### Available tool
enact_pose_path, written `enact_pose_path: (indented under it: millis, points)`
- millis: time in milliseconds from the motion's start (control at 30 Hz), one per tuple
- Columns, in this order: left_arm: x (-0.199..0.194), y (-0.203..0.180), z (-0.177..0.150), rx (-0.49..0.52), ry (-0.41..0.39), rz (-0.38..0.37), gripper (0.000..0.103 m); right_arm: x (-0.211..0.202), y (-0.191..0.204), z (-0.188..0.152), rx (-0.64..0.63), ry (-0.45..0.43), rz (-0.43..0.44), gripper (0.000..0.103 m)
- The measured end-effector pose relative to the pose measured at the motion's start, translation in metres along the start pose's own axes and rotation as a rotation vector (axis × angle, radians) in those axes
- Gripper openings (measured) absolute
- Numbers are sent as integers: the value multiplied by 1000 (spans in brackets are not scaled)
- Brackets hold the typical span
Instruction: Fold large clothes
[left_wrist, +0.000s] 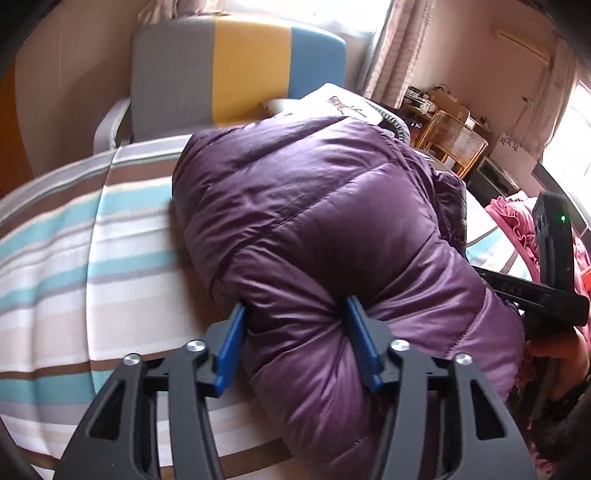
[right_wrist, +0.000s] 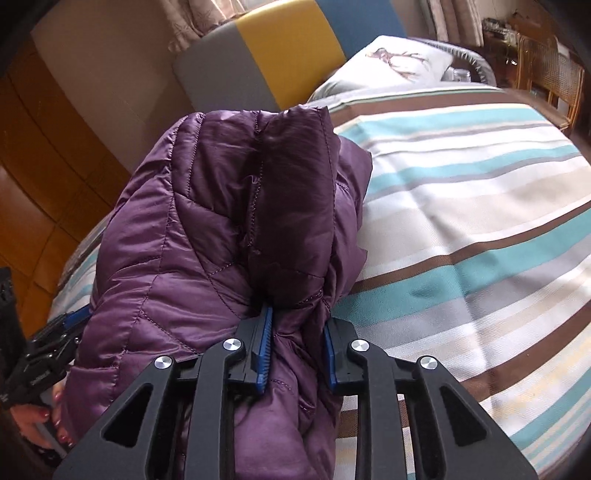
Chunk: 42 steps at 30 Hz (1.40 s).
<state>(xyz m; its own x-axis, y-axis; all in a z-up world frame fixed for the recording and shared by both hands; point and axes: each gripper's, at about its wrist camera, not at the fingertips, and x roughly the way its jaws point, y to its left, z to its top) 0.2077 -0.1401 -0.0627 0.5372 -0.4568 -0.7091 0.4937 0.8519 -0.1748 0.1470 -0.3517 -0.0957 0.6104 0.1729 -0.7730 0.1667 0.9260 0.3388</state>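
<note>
On striped bedding (right_wrist: 461, 206), both grippers — left gripper (left_wrist: 295, 343), right gripper (right_wrist: 297, 350) — apparently pinch puffy quilted jacket (left_wrist: 314, 206).

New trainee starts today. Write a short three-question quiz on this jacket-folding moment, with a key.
1. True or false: the left hand-held gripper is clamped on a bunched fold of the purple puffer jacket.
2. Multiple choice: the jacket lies on A) a bare wooden floor, B) a striped bedspread, C) a glass table.
3. Fill in: the right hand-held gripper is shut on the ____.

Key
1. True; its blue pads press the padded fabric from both sides.
2. B
3. Purple puffer jacket
</note>
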Motion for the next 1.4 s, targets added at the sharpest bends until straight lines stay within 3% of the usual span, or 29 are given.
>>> enact_pose_path:
  millis: [167,200,233,300,400,467,533,733,800,1133,1400]
  points:
    - [-5,10,1,-39,-3,-42,48,-7,2,-8,10,-29,-6,22]
    - [-7,13,1,-45,-5,-40,55,-7,3,-10,13,-27,-4,22]
    - [-10,17,1,-59,-14,-19,70,-8,2,-9,12,-25,-5,22]
    - [-13,29,-1,-101,-20,10,84,-7,2,-7,3,-18,-10,22]
    - [-1,51,-7,-235,39,-110,84,-11,1,-8,2,-11,-10,22]
    - [7,55,-7,-273,52,-165,82,-7,0,-5,5,-10,-12,22]
    - [13,51,-4,-275,51,-223,66,-6,2,-4,10,-12,-16,22]
    - [7,35,3,-187,20,-201,37,-11,6,-8,18,-52,1,21]
    - [-1,30,3,-125,-16,-171,33,-16,8,-10,18,-78,13,20]
    - [-39,33,7,-48,-131,-111,28,-32,35,-15,-1,-149,63,19]
    - [-72,62,4,-46,-196,-72,28,-36,75,-12,-48,-181,105,19]
